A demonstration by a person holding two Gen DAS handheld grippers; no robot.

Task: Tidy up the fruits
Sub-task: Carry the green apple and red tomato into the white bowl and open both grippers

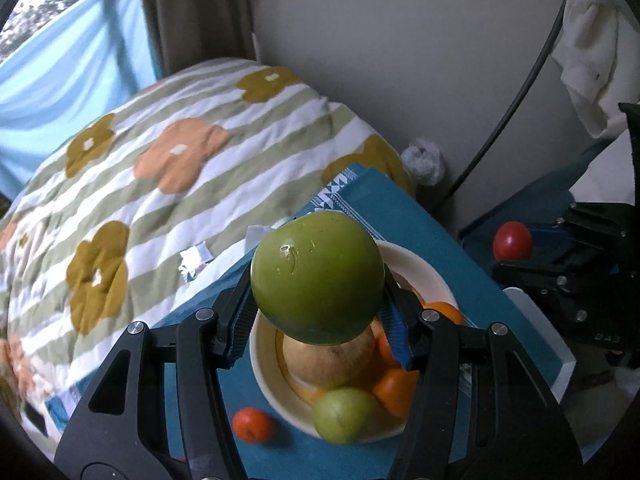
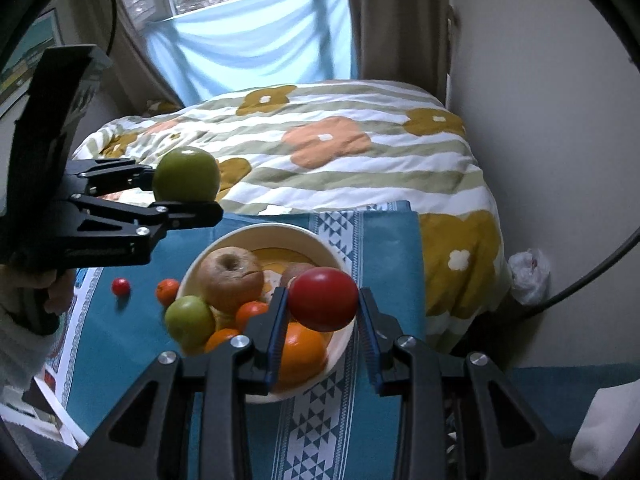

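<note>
The left gripper [image 1: 318, 312] held a large green apple [image 1: 316, 276] between its blue-padded jaws, lifted above the cream bowl [image 1: 424, 268] on the teal cloth [image 1: 404, 208]. Seen from the right wrist, that same left gripper [image 2: 188, 196] and its green apple [image 2: 186, 175] hung over the far left rim of the bowl [image 2: 340, 356], with the person's left hand [image 2: 52, 288] wrapped round the handle. The right gripper [image 2: 323, 320] had its jaws closed on a red apple [image 2: 323, 299], carried over the near right part of the bowl. Inside the bowl lay a brownish apple [image 2: 230, 278], a smaller green apple [image 2: 189, 320], a big orange [image 2: 302, 354] and smaller oranges [image 2: 250, 312]. On the cloth [image 2: 384, 240] to the left of the bowl sat a small orange [image 2: 167, 291] just beside the rim and a small red fruit [image 2: 120, 287] a little farther off. A striped, flowered quilt [image 2: 340, 152] covered the bed behind the cloth.
</note>
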